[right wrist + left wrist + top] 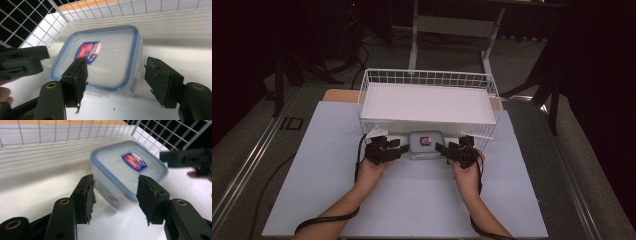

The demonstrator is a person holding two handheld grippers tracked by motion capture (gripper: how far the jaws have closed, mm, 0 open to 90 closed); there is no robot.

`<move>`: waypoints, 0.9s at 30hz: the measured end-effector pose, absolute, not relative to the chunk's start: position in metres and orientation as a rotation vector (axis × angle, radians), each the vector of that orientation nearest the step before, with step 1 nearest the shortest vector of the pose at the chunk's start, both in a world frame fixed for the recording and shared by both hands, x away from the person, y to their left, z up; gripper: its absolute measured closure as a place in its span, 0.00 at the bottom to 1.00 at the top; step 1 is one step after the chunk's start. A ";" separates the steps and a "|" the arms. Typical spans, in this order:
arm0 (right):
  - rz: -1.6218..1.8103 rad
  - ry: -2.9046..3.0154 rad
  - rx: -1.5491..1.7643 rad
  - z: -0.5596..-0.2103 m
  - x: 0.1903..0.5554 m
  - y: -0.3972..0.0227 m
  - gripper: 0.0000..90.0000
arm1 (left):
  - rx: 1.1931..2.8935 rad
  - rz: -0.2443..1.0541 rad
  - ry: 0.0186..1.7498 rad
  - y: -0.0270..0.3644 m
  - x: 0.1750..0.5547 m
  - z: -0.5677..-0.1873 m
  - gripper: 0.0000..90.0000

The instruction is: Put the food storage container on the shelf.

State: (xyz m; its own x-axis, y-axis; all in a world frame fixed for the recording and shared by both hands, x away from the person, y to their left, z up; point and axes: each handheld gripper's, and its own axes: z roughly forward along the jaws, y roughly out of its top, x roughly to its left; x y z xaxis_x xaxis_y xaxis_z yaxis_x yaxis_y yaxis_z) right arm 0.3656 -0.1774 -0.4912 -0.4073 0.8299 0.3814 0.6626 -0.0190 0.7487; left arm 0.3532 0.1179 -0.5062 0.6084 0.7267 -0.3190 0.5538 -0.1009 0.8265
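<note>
Container (426, 144) with a blue-rimmed lid sits on the bench (412, 200) against the wire basket (427, 80), between left claw (398, 149) and right claw (443, 148), both open, gripping nothing.

Left tool (403, 148), right tool (439, 148): jaws apart.

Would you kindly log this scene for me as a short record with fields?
Setting: white table with a white wire basket at its far side
Item: clear plastic box with blue-rimmed lid, in front of the basket
Left gripper: open, at the box's left end
Right gripper: open, at the box's right end
Box label: red and blue
</note>
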 end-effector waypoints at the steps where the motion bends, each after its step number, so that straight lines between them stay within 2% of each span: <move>1: 1.397 2.069 1.574 -0.489 0.361 -0.177 0.40 | 1.783 0.218 1.030 0.118 0.348 -0.505 0.52; 5: 1.393 2.116 1.506 -0.484 0.345 -0.171 0.51 | 1.802 0.259 0.980 0.119 0.327 -0.504 0.44; 7: 1.391 2.160 1.492 -0.486 0.338 -0.167 0.61 | 1.819 0.256 0.948 0.119 0.319 -0.505 0.28; 8: 1.390 2.180 1.484 -0.487 0.335 -0.164 0.66 | 1.819 0.253 0.947 0.119 0.316 -0.505 0.26; 12: 1.300 2.265 1.442 -0.495 0.330 -0.153 0.86 | 1.811 0.201 0.916 0.119 0.306 -0.508 0.05; 15: 1.270 2.323 1.450 -0.503 0.331 -0.147 1.00 | 1.808 0.211 0.886 0.120 0.296 -0.510 0.03; 20: 1.231 2.314 1.455 -0.511 0.335 -0.142 1.00 | 1.791 0.267 0.869 0.124 0.284 -0.518 0.03; 27: 1.246 2.292 1.472 -0.515 0.346 -0.134 1.00 | 1.772 0.270 0.890 0.128 0.284 -0.524 0.03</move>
State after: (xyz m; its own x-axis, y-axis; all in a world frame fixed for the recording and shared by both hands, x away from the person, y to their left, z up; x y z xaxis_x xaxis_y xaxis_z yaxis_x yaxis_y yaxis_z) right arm 0.3464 -0.1342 -0.5153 -0.5091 0.8087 0.2948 0.6872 0.1757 0.7048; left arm 0.2840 0.1283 -0.5237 0.6938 0.6808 -0.2348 0.4354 -0.1369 0.8898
